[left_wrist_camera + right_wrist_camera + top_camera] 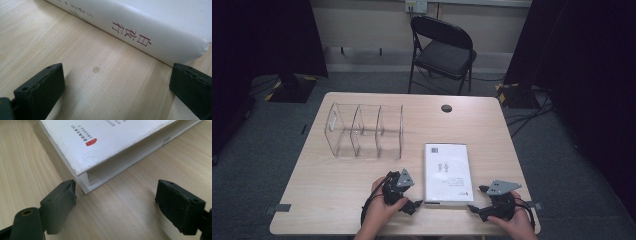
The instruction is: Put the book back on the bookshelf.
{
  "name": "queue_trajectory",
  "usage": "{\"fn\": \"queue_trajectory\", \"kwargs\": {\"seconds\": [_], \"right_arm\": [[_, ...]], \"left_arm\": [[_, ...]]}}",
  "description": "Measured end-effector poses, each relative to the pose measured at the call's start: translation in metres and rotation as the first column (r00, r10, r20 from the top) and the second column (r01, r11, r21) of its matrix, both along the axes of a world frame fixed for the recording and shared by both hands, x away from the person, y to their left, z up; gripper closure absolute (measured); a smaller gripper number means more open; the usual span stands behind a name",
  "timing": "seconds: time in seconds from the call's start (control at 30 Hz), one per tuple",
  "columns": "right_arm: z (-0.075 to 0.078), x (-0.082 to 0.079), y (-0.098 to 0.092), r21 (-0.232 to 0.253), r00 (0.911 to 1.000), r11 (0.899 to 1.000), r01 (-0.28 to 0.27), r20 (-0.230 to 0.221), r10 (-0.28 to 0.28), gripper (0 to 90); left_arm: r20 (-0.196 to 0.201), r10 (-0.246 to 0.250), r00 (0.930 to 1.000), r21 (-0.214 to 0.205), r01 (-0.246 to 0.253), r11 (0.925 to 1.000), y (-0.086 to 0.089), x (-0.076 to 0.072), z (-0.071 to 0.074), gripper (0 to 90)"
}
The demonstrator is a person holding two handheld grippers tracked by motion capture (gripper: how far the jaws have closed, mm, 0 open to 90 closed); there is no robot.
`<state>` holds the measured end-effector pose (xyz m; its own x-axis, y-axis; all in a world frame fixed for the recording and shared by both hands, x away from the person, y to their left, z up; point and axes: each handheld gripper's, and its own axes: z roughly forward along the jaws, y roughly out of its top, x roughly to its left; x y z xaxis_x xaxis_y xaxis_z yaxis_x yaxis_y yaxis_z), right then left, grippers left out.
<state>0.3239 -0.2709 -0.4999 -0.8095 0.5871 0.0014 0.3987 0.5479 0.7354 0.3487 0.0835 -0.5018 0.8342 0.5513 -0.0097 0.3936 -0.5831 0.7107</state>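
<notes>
You have a thick white book lying flat on the pale wood-grain table, toward the near right part of the top, its long sides running near to far. Its cover is matt white with small dark print and 1 little red stamp, and the corner nearest your right hand looks cracked and scuffed. The spine, rounded and smooth, faces your left hand and carries red characters with a line of smaller dark print beyond them. Your left gripper sits just left of the book's near left corner, and in the left gripper view its 2 blocky black jaws stand wide with only bare table between them; the spine's end lies just ahead of the right-hand jaw, and whether they touch cannot be told. Your right gripper rests near the book's near right corner, its jaws also spread wide; in the right gripper view that corner, showing the stacked page edges under the cover, comes close to 1 rubbery pad without being clamped. Farther off on the left stands a clear plastic organiser with 3 upright compartments, well apart from the book. Beyond the table is a black folding chair on grey carpet.
</notes>
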Motion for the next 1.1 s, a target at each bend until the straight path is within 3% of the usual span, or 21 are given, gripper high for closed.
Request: {"fn": "queue_trajectory", "kwargs": {"seconds": [0.33, 0.53, 0.7, 0.93, 1.1], "right_arm": [[0.000, 0.000, 0.000, -0.001, 1.0000, 1.000, 0.002, 0.001, -0.002, 16.0], [0.000, -0.001, 0.005, -0.002, 0.9991, 0.999, 0.042, -0.002, -0.042, 14.4], [0.000, 0.001, 0.009, 0.000, 0.9996, 1.000, 0.030, -0.001, -0.030, 16.8], [0.002, -0.003, 0.009, 0.004, 0.9999, 1.000, 0.016, 0.005, -0.016, 26.5], [0.004, -0.004, 0.013, -0.002, 1.0000, 1.000, -0.004, 0.004, 0.004, 36.4]], "left_arm": [[-0.002, 0.002, 1.0000, 0.001, -0.002, 1.0000, 0.000, 0.000, 0.000, 0.0], [-0.001, 0.003, 1.0000, 0.001, -0.003, 1.0000, 0.000, 0.000, 0.000, 0.0], [0.002, 0.013, 0.9999, -0.005, -0.013, 0.9999, -0.002, -0.001, 0.000, 0.0], [-0.001, 0.020, 0.9998, -0.004, -0.020, 0.9998, -0.003, -0.001, 0.000, 0.0], [-0.024, 0.026, 0.9994, 0.024, -0.026, 0.9994, -0.006, -0.006, 0.003, 0.0]]}}
